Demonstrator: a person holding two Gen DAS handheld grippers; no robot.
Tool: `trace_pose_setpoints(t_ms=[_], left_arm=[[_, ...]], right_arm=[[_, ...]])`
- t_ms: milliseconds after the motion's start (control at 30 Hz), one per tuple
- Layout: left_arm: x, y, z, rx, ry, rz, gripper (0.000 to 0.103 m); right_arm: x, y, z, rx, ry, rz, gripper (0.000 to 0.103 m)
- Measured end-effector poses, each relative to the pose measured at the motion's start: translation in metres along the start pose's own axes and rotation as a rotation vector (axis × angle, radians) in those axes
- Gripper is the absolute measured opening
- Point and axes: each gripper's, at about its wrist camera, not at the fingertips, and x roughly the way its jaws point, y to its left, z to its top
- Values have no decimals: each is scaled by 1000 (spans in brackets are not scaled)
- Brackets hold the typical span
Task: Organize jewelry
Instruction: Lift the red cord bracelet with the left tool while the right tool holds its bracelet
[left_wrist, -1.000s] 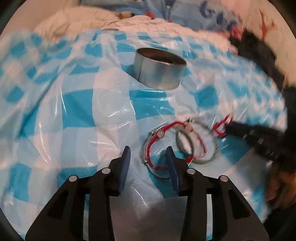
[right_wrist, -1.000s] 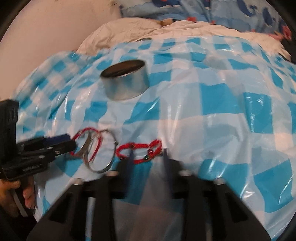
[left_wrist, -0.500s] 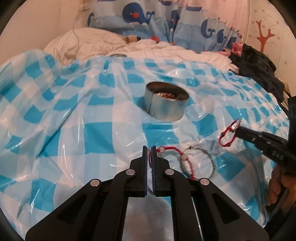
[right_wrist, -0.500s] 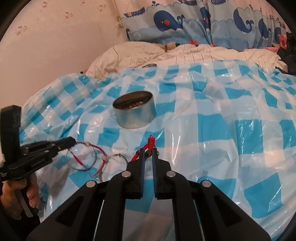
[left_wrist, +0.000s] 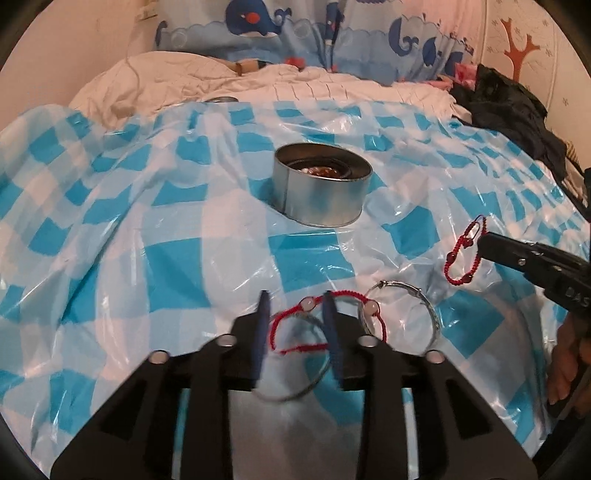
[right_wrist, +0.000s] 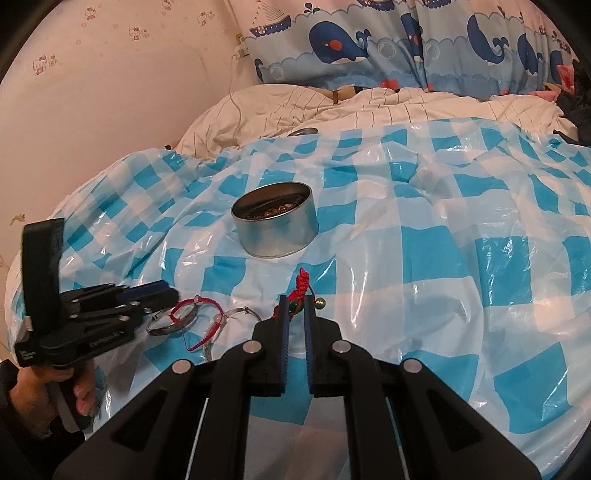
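On the blue-checked plastic sheet (left_wrist: 177, 266) stands a round metal tin (left_wrist: 321, 195) with beads inside. My left gripper (left_wrist: 294, 306) hangs low over a red cord bracelet with pale beads (left_wrist: 291, 321) and a silver bangle (left_wrist: 295, 391). Its jaws are opening; the cord runs between them, unpressed. A second silver bangle (left_wrist: 432, 314) lies just to the right. My right gripper (right_wrist: 295, 306) is shut on another red cord bracelet (right_wrist: 301, 288), held off the sheet in front of the tin (right_wrist: 275, 225). The left gripper (right_wrist: 162, 293) shows at the far left of the right wrist view.
A white striped quilt (left_wrist: 258, 85) and a whale-print curtain (right_wrist: 369, 40) lie behind the sheet. Dark clothes (left_wrist: 517, 107) are piled at the back right. A small metal lid (right_wrist: 303, 132) rests at the sheet's far edge. A wall (right_wrist: 110, 92) closes the left side.
The left gripper's jaws closed at the beaded red bracelet, then parted again. The right gripper closed on the other red bracelet and lifted it off the sheet toward the tin.
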Motion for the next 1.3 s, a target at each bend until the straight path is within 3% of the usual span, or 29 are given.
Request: trace_pose_setpoints(t_ms=[100, 200, 233, 300, 433, 600, 700, 1300], left_arm=[[16, -7, 5, 27, 42, -11, 41], [30, -13, 5, 53, 84, -9, 39], [32, -15, 5, 62, 91, -6, 23], [33, -20, 4, 91, 106, 6, 9], [20, -18, 5, 63, 68, -6, 9], [-12, 1, 13, -69, -63, -116, 9], [-24, 6, 16, -108, -119, -142, 9], [-11, 2, 15, -116, -81, -127, 9]], right_arm=[[-1, -1, 0, 6, -4, 5, 8], [2, -3, 0, 25, 8, 13, 8], [2, -4, 0, 27, 10, 13, 8], [2, -6, 0, 30, 15, 11, 8], [3, -7, 0, 38, 18, 13, 8], [-1, -9, 0, 57, -13, 45, 8], [-6, -8, 2, 57, -42, 62, 8], [-6, -5, 3, 50, -51, 65, 8]])
